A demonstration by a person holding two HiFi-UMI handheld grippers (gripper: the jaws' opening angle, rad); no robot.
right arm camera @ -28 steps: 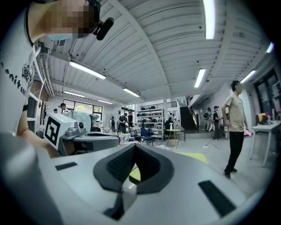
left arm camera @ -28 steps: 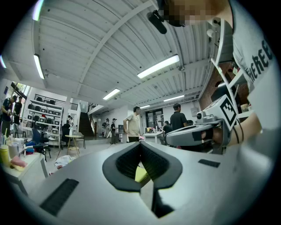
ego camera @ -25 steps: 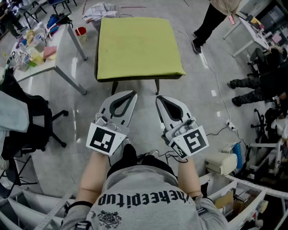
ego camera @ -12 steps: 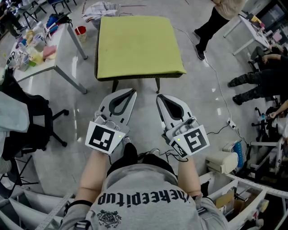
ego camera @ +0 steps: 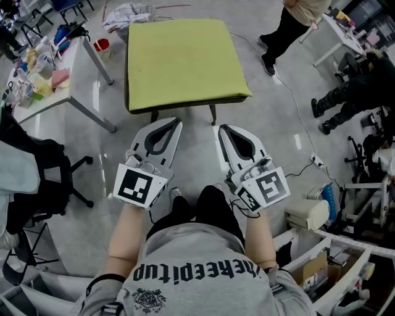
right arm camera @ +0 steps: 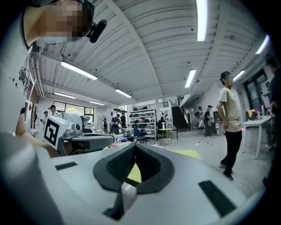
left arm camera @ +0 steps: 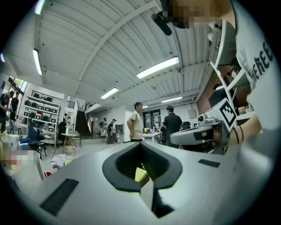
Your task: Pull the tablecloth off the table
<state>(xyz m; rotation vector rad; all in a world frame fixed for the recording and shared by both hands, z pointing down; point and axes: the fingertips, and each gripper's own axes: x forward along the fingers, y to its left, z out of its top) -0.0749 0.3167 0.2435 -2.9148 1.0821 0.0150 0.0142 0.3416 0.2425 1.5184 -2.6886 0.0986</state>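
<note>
I hold both tongs level and side by side in the lower centre of the head view, apart from each other and pointing toward the table. The left tongs (ego camera: 174, 123) are clenched: in the left gripper view the jaws meet along their seam and grasp nothing. The right tongs (ego camera: 223, 128) are likewise clenched and empty, with the jaws meeting in the right gripper view. The tablecloth (ego camera: 182, 58) is yellow-green and lies flat on the table (ego camera: 212, 115) in the upper centre of the head view. It covers the whole top, and its edges hang slightly over the sides. Both sets of tips are near the table's near edge but apart from it, and neither touches the tablecloth. In each gripper view a patch of the tablecloth shows through the hollow behind the tips. A white desk (ego camera: 80, 68) carrying clutter occupies the upper left, with a red cup (ego camera: 100, 45) on the floor beside its leg. A crumpled pile of cloth (ego camera: 128, 12) lies on the floor at the top edge, beyond the table. A black chair (ego camera: 43, 179) stands at the left. A person (ego camera: 290, 28) stands at the upper right, near the table's far right corner.
</note>
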